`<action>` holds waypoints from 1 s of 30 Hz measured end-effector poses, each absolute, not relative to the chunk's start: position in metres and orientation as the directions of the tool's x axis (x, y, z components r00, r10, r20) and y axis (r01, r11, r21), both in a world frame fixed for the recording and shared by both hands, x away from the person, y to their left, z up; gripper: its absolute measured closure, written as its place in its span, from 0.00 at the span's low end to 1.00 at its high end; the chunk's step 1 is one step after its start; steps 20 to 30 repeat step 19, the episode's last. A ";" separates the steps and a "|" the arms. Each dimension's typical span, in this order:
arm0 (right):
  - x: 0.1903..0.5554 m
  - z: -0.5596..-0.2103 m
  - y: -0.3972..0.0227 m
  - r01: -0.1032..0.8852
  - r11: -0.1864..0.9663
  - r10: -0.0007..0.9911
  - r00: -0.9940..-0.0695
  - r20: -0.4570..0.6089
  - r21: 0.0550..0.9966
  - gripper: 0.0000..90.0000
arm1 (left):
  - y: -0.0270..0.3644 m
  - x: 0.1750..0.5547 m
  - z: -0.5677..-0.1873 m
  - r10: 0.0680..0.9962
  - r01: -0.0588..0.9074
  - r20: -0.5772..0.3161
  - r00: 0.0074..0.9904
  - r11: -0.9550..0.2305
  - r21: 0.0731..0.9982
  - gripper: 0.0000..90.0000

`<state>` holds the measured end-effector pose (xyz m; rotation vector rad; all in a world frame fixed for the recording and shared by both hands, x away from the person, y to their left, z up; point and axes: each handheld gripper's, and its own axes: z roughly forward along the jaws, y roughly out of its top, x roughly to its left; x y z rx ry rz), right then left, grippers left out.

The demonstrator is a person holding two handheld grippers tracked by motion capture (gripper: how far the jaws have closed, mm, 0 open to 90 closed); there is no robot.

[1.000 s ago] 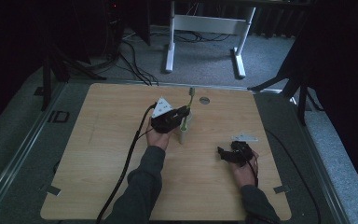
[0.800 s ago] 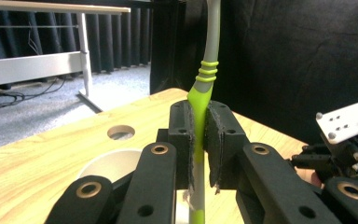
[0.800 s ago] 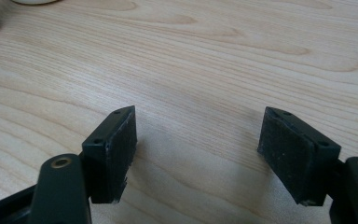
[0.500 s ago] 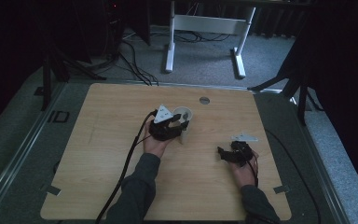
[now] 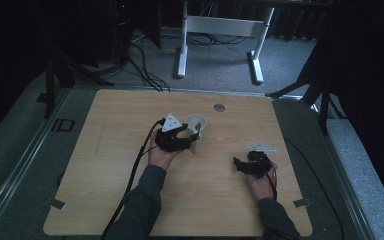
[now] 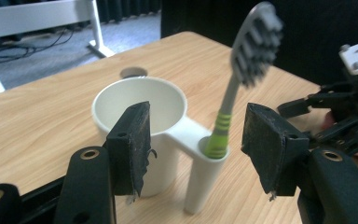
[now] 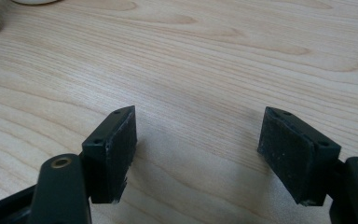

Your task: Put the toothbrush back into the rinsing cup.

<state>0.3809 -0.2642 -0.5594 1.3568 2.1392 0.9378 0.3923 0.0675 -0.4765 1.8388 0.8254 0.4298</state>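
while the left gripper [image 6: 196, 154] is gaping around the toothbrush [image 6: 242, 74] in the cup [image 6: 142, 135], it is needing a straight, gentle retreat; right gripper [image 7: 198, 154] is lying agape.

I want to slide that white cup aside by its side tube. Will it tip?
Possibly. The white cup looks empty and light, and the toothbrush stands tall in its side tube, leaning outward. A low push probably slides it; a high one might topple it.

The letters "ID" stand in big strokes on the grey mat [image 5: 40, 150] just beside the left edge of the wooden surface [image 5: 110, 125]. There are no other words or numbers clear enough to read.
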 end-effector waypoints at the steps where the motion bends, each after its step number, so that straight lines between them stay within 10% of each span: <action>1: 0.381 -0.559 -0.264 0.610 0.290 0.906 -0.424 -0.005 0.738 0.30 | 0.067 0.392 -0.476 0.710 0.342 -0.080 0.700 -0.235 0.910 0.47; 30: 0.381 -0.559 -0.264 0.610 0.289 0.906 -0.424 -0.005 0.737 0.30 | 0.102 0.386 -0.487 0.782 0.398 -0.091 0.617 -0.211 0.893 0.47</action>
